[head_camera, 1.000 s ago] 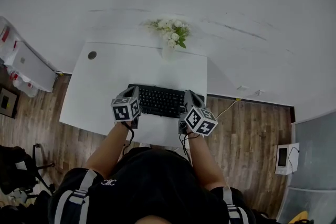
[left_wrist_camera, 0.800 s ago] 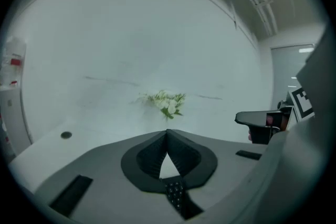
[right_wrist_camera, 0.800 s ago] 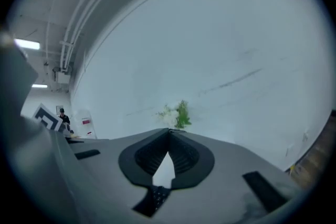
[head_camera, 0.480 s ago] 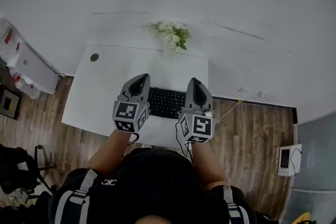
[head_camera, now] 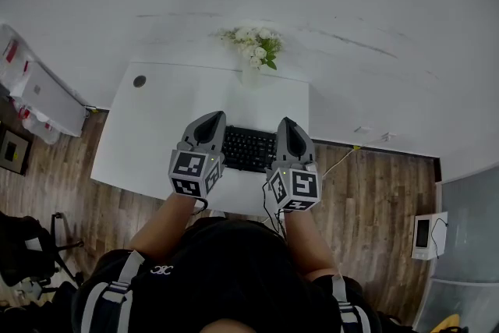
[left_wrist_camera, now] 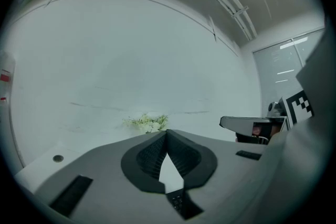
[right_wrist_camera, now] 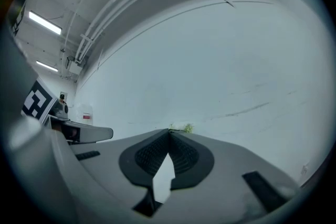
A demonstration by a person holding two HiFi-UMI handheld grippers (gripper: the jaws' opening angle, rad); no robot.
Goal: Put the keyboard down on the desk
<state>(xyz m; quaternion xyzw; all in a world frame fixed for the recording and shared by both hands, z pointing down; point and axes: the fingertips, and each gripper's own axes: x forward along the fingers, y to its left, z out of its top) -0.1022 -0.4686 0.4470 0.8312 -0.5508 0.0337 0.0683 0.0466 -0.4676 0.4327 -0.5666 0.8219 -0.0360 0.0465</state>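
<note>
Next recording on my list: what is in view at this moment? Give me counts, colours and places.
desk: one, white, against the wall
keyboard: one, black, lying on the desk's near half
flowers: one bunch, white and green, at the desk's far edge
cable hole: one, dark, desk's far left corner
floor: brown wood, around the desk
boxes: white, on the floor left of the desk; count unclear
left tool: one, grey, shut and empty, over the keyboard's left end
right tool: one, grey, shut and empty, over the keyboard's right end
forearms: two, bare, behind the tools
</note>
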